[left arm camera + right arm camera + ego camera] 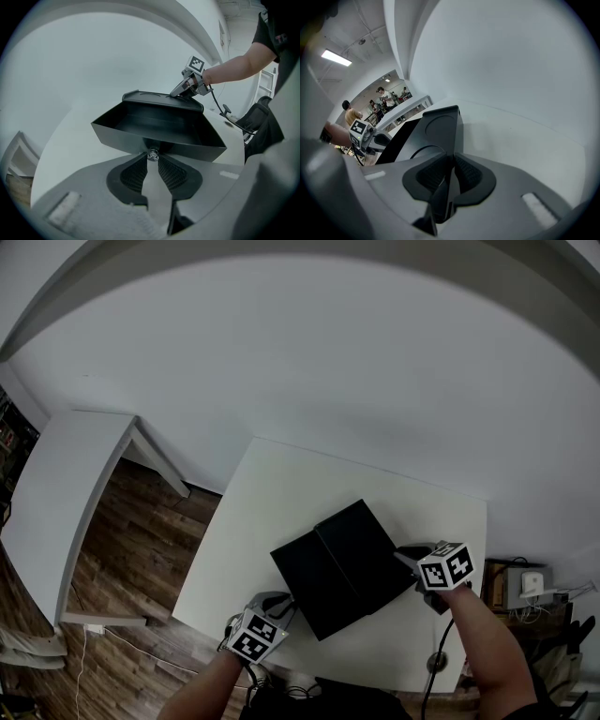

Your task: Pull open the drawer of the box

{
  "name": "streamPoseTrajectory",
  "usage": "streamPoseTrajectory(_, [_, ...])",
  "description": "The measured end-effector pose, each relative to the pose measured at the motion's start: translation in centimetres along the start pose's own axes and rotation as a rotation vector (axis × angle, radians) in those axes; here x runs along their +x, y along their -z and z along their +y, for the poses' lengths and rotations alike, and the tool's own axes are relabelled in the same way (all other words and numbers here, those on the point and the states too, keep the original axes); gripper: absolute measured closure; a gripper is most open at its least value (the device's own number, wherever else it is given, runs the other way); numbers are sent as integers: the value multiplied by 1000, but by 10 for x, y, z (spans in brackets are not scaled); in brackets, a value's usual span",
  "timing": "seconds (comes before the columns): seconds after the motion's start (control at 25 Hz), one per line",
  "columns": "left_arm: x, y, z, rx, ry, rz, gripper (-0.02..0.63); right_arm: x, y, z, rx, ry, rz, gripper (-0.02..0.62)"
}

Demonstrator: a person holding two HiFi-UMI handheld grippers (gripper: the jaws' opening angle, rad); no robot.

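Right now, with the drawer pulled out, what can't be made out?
- Left gripper view: the drawer floor nearest the knob, hidden by the front wall.
- Head view: the knob, covered by the left claw; where the right claw meets the box, too small and dark.
- Right gripper view: the drawer's inside, blocked by the box.

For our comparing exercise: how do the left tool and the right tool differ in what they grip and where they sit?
The left tool pinches the small knob on the open drawer; the right tool clamps an edge of the box. The left tool sits by the near edge of the table; the right tool at the right side of the box. Both grip something.
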State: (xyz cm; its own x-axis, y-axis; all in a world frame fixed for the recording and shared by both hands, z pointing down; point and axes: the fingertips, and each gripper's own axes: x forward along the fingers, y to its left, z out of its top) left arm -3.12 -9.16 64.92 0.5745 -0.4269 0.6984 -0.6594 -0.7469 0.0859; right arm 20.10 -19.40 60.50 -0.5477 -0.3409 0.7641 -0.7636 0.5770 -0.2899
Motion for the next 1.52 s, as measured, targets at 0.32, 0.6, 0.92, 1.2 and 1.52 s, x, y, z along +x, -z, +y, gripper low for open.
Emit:
streamPoseTrajectory(0.32, [-2, 1, -3, 17, -3, -30, 525, 0, 1, 0, -10, 5, 3, 535])
streamPoseTrajectory(0.6, [-10, 0, 0, 3, -9, -56, 518, 0, 1, 0, -8, 6, 4, 535])
streamPoseTrajectory(0.92, [-27, 1, 12, -92, -45, -94, 600, 0, 1, -1, -3, 5, 2, 535])
streamPoseTrajectory(1.2, [-61, 13, 16, -325, -28, -155, 601, 0, 0, -2, 9, 7, -7, 535])
streamPoseTrajectory(1.52, [-110, 43, 0, -583, -10, -228, 601, -1, 3, -5, 8, 29, -20, 537])
